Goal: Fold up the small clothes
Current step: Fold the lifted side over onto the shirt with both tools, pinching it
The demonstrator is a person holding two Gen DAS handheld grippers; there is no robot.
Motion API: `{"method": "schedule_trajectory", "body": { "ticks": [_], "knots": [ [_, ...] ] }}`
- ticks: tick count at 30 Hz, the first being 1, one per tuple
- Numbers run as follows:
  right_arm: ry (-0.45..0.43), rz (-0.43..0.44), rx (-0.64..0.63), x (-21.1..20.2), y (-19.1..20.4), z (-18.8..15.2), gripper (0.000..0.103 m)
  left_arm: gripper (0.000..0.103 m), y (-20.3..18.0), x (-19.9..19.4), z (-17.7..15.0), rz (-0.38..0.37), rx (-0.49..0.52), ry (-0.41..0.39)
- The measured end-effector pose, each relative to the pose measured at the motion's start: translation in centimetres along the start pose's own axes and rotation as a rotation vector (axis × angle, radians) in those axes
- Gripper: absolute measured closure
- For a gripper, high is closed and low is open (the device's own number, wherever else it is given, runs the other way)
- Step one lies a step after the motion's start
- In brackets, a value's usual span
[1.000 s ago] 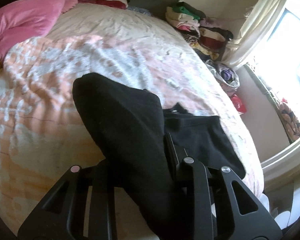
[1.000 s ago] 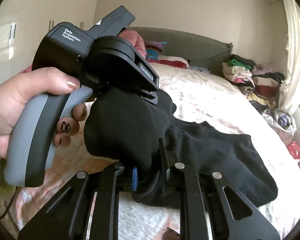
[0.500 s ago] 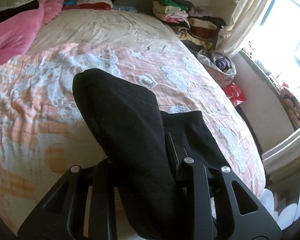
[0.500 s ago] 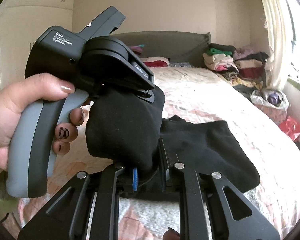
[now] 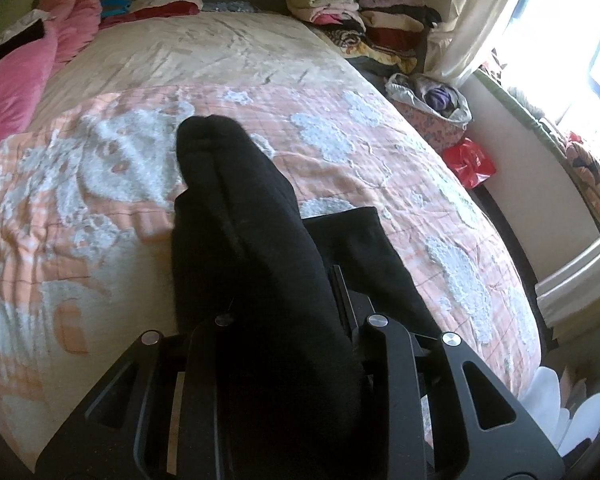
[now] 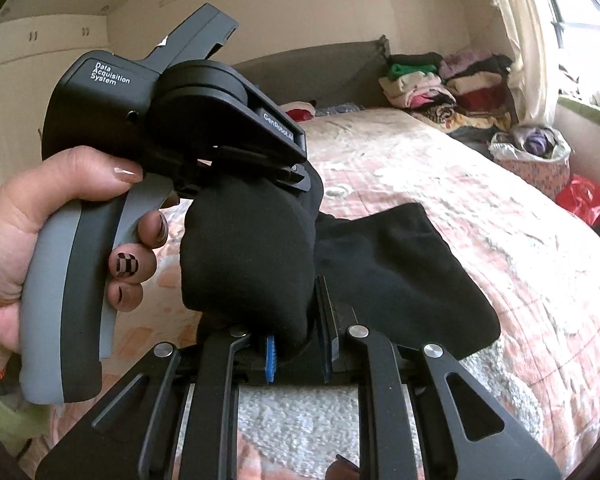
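Here, near to far;
right gripper (image 6: 296, 344): jaws drawn narrow and pinched on a bunched fold of the black garment (image 6: 380, 272); a blue pad shows at the inner face of one finger, cloth bulging over it.
left gripper (image 5: 284, 320): jaws narrow too, clamped on the same cloth, which rises up and away between the fingers as a thick dark ridge; seen from the right wrist view this gripper (image 6: 300, 184) sits just above and beyond the right one, held by the person's left hand (image 6: 40, 220).
which hand is nearer: both grip the one bunched end, close together, the left slightly higher; neither is free.
garment's long axis: from the two grips it trails away and to the right, its far part lying flat on the bed (image 6: 520, 240).
relation the next move turns on: in my judgement, the held end stands over the free end, so carrying it across and down onto the flat part would make the fold.
farther off: stacked clothes (image 6: 440, 84) by the headboard.
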State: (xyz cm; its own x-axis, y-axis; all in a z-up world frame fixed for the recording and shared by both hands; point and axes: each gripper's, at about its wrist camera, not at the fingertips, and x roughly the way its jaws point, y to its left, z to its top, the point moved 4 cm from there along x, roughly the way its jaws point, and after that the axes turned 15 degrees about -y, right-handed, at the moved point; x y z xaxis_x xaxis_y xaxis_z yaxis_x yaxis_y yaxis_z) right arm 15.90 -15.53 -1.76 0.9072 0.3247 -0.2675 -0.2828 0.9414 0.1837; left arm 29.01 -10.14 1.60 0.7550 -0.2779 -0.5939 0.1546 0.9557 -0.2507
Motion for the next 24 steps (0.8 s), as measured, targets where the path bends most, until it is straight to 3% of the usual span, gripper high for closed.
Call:
{"method": "schedule_trajectory", "body": {
  "ticks": [24],
  "knots": [
    [0.052,-0.035,0.203,0.6,-6.1,-1.4,0.089,0.083,-4.6,6.8,-1.0,0.017,0.043,0.106]
  ]
}}
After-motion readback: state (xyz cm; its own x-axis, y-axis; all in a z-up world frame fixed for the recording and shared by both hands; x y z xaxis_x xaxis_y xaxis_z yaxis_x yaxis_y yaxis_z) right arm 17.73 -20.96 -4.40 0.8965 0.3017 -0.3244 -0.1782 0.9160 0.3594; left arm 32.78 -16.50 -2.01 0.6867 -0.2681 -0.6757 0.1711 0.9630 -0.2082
